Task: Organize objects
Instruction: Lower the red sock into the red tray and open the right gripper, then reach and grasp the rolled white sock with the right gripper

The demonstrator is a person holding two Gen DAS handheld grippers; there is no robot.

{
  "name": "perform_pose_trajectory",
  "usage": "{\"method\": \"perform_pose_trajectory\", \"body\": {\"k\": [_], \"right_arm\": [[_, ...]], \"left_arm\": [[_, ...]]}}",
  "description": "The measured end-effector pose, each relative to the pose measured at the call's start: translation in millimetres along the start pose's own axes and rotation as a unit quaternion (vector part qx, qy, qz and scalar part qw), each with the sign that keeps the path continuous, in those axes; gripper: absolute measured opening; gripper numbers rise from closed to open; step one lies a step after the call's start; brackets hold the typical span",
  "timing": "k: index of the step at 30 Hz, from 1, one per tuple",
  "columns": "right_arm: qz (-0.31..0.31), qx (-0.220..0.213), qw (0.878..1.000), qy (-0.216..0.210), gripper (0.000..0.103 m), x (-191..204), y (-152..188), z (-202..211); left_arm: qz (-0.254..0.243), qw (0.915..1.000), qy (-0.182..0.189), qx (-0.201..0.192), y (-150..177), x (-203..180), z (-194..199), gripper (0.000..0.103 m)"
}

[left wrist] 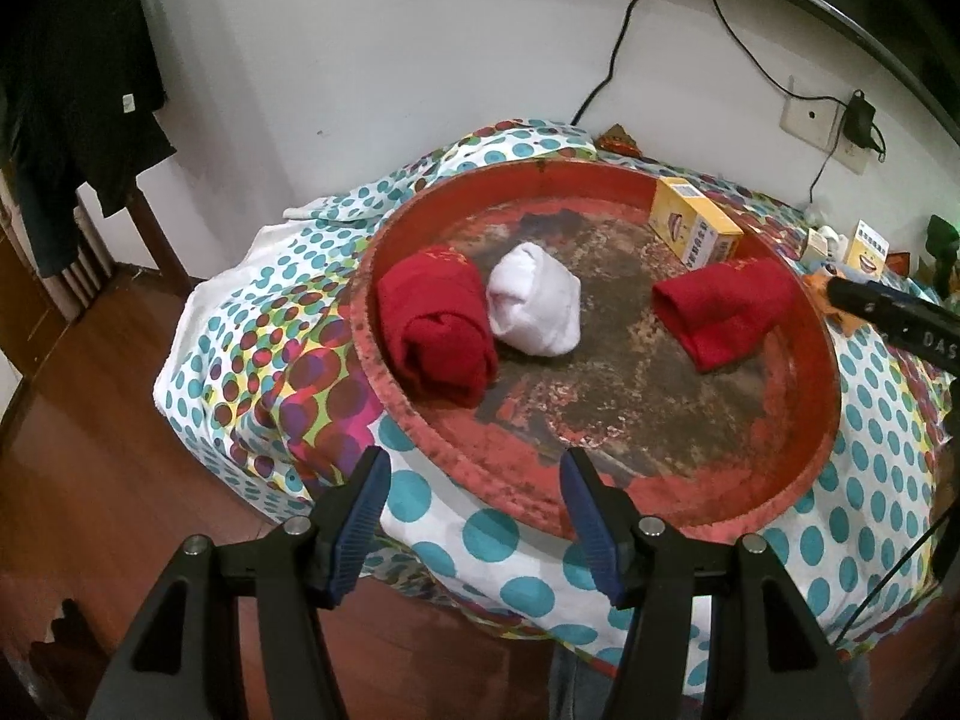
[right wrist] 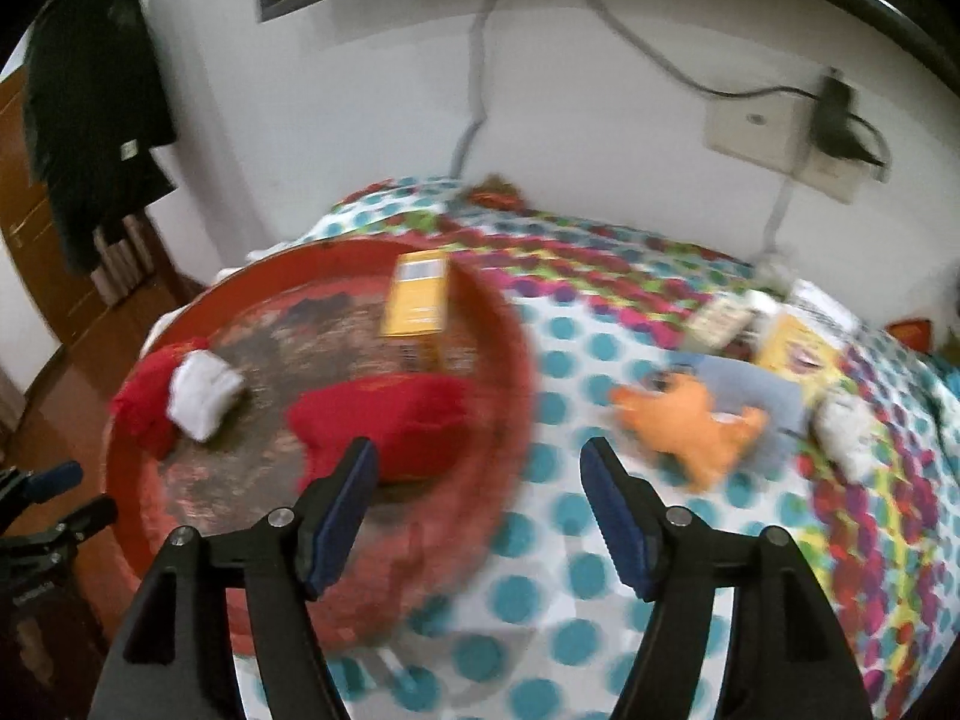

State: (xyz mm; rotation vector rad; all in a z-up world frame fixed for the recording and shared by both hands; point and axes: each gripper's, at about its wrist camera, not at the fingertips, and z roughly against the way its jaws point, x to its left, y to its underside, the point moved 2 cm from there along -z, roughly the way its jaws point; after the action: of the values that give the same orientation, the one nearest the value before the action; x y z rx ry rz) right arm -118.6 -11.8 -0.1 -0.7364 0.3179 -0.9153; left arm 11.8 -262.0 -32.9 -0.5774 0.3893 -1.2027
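Observation:
A worn round red tray (left wrist: 600, 504) lies on the dotted cloth. In it lie a rolled red towel (left wrist: 435, 330) at the left, a white sock bundle (left wrist: 536, 309) touching it, a second red towel roll (left wrist: 723, 309) at the right and a yellow box (left wrist: 693, 222) at the back. My left gripper (left wrist: 474, 474) hangs open over the tray's near rim, nothing between its fingers. In the blurred right wrist view my right gripper (right wrist: 480, 462) stands open and empty above the tray's right rim (right wrist: 516, 360), just right of the red towel roll (right wrist: 390, 426). An orange plush toy (right wrist: 690, 420) lies on the cloth to the right.
Beyond the plush toy lie another yellow box (right wrist: 798, 348), a white bundle (right wrist: 846, 426) and small packets on the cloth (right wrist: 558, 600). A white wall with cables and a socket (left wrist: 810, 120) stands behind. Dark clothes (left wrist: 78, 90) hang at the left; wooden floor (left wrist: 90, 420) lies below.

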Motion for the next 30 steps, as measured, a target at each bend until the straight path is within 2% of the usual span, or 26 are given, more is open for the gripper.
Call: {"method": "perform_pose_trajectory", "body": {"k": [8,15,18,23,30], "right_arm": [[-0.059,0.000,0.995,0.078,0.069,-103,14,19],[-0.096,0.030,0.985,0.139,0.069,-187,30,10],[-0.092,0.038,0.983,0.151,0.069,-203,32,1],[-0.088,0.037,0.984,0.148,0.071,-211,27,-14],[-0.084,0.048,0.983,0.157,0.072,-223,16,-37]], "left_arm": [[-0.014,0.9999,0.000,-0.002,3,-10,0,0.060],[-0.045,0.9989,-0.010,-0.012,6,-24,3,0.060],[-0.054,0.9984,-0.007,-0.013,7,-30,4,0.060],[-0.077,0.9969,-0.008,-0.017,10,-44,4,0.060],[-0.123,0.9905,-0.031,-0.052,13,-63,15,0.060]]}}
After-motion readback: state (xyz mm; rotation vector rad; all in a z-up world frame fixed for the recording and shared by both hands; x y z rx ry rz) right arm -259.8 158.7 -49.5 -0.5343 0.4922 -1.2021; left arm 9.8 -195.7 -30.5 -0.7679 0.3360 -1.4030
